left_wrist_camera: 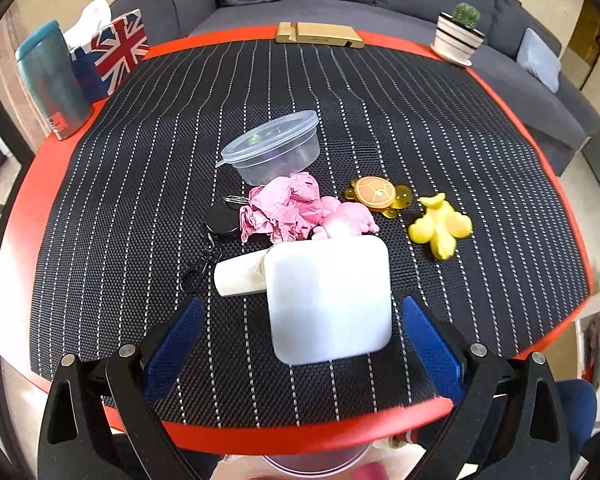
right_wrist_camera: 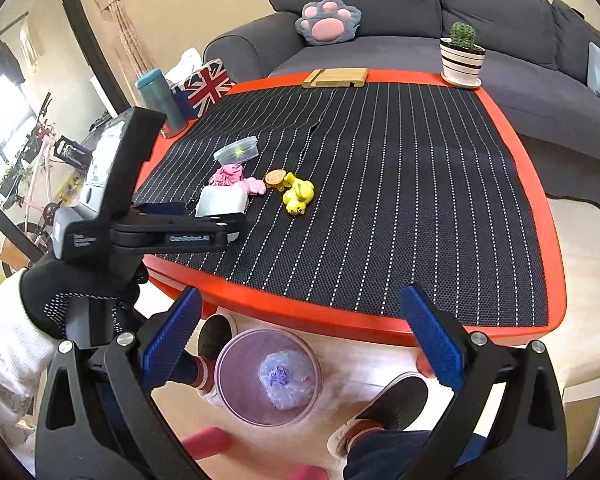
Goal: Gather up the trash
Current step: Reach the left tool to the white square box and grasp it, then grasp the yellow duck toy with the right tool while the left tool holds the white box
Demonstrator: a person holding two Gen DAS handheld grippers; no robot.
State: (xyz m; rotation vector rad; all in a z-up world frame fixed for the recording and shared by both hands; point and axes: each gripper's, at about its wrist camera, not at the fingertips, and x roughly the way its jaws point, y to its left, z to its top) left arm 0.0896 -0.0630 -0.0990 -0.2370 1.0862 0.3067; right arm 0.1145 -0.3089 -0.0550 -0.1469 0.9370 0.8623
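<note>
A crumpled pink paper [left_wrist_camera: 284,208] lies mid-table beside a clear lidded plastic tub [left_wrist_camera: 274,146] and a white square box [left_wrist_camera: 330,300]. A white tube-like piece [left_wrist_camera: 240,276] lies left of the box. My left gripper [left_wrist_camera: 300,340] is open, its blue fingers on either side of the white box, not touching it. My right gripper [right_wrist_camera: 300,340] is open and empty, off the table's near edge, above a round bin [right_wrist_camera: 268,376] on the floor that holds a bagged wad. The left gripper also shows in the right wrist view [right_wrist_camera: 204,216] by the box [right_wrist_camera: 222,200].
A pink toy [left_wrist_camera: 348,220], an orange turtle [left_wrist_camera: 378,194], a yellow toy [left_wrist_camera: 440,228] and a black key reel [left_wrist_camera: 220,220] lie near the trash. A teal tumbler [left_wrist_camera: 52,80], flag tissue box [left_wrist_camera: 112,52], wooden stand [left_wrist_camera: 320,34] and cactus pot [left_wrist_camera: 458,36] line the far edge. Shoes [right_wrist_camera: 392,408] flank the bin.
</note>
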